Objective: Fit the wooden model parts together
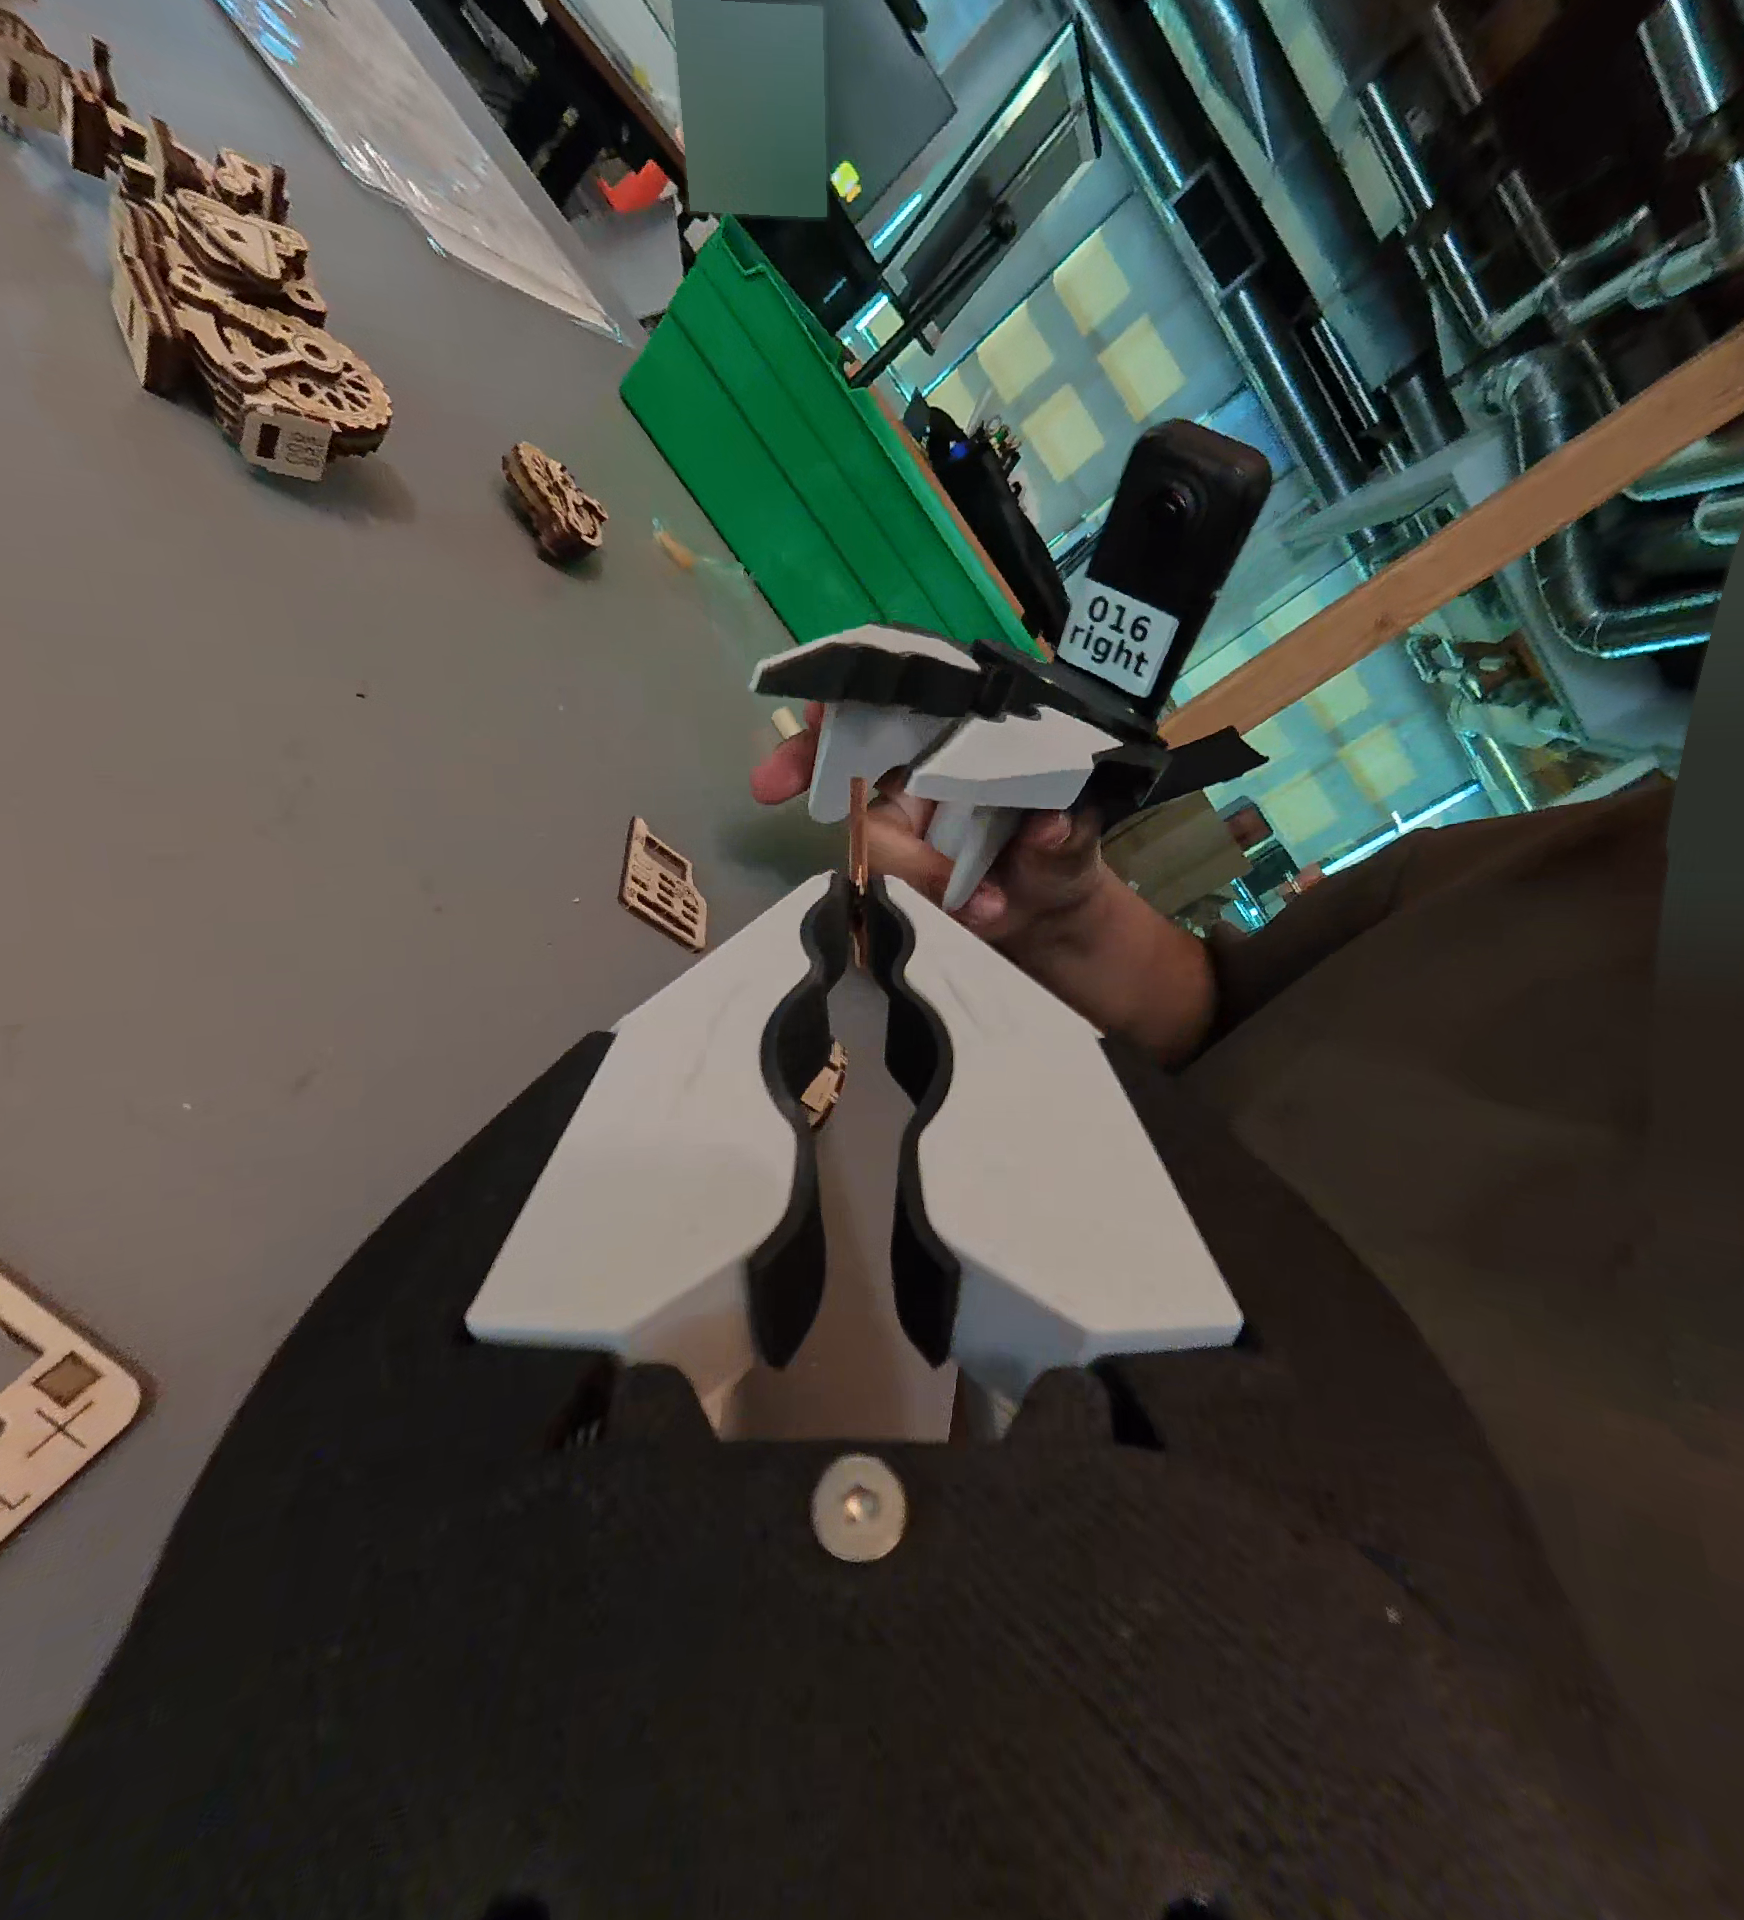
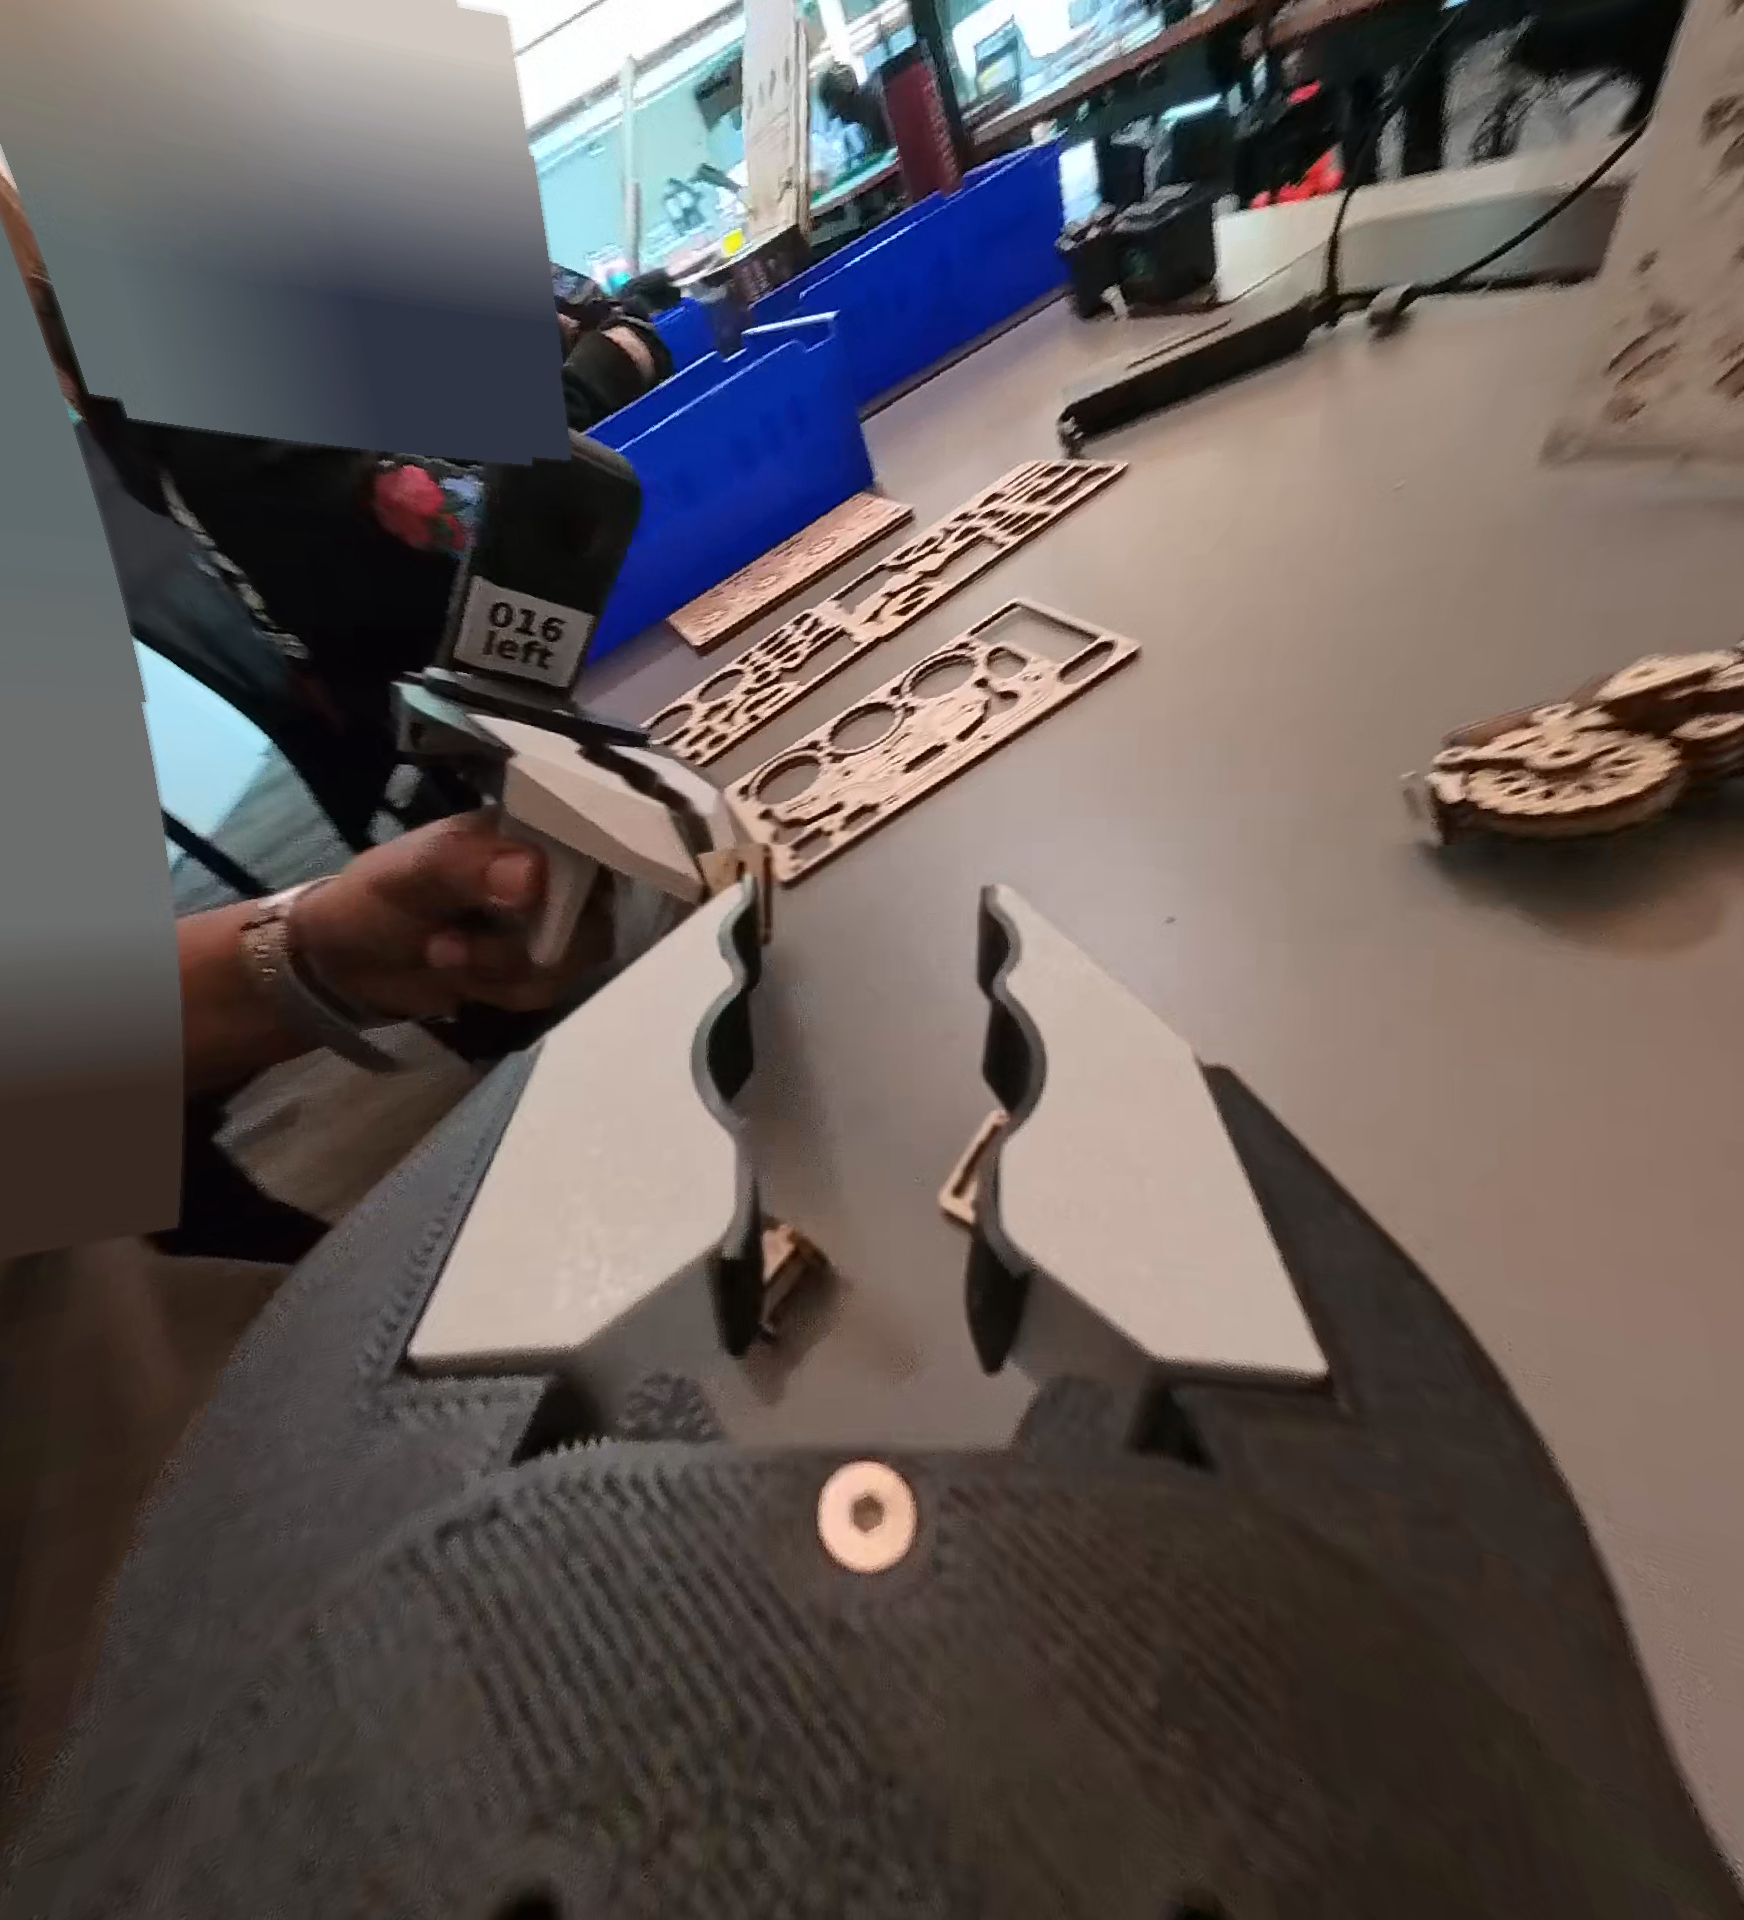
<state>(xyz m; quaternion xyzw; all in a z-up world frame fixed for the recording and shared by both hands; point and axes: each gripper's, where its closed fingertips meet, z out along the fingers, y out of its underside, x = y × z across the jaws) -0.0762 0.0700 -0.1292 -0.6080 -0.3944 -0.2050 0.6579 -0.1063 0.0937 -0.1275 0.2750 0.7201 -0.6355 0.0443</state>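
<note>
— See the left claw (image 1: pixel 855 904)? It's pinched down on a thin wooden piece (image 1: pixel 857 873), gripping it edge-on right at the tips, so the slip of ply stands up out of them toward twelve o'clock.

— And the right claw (image 2: pixel 868 914) stands wide, nothing between its fingers. Its left fingertip looks to be touching that same piece, or a hair off it; I can't tell which.

— If the idea is to steady the part from both sides, I'd bring that one in slowly and squarely on the flat faces. Laser-cut ply that thin will likely snap or twist if it's squeezed across a corner.

— The edges look scorched dark, the faces pale and smooth. Slippery against those grey plastic fingers, I'd guess, though the black scalloped lining should bite a little.

— The half-built wooden model (image 1: pixel 244 312) sits well away on the bench (image 1: pixel 276 727), up at about ten o'clock from the left claw. All stacked layers, gears and spoked wheels, fretted like lace.

— There's a smaller gear cluster (image 1: pixel 554 504) nearer, at eleven, and a little slotted plate (image 1: pixel 663 883) lying flat just beside the tips at nine.

— From the other side, the punched-out sheets (image 2: pixel 925 738) lie at twelve o'clock, mostly holes now. Two loose scraps lie under the right claw as well.

— I'd keep the part upright, and carry it to the model before pressing anything home.
</note>
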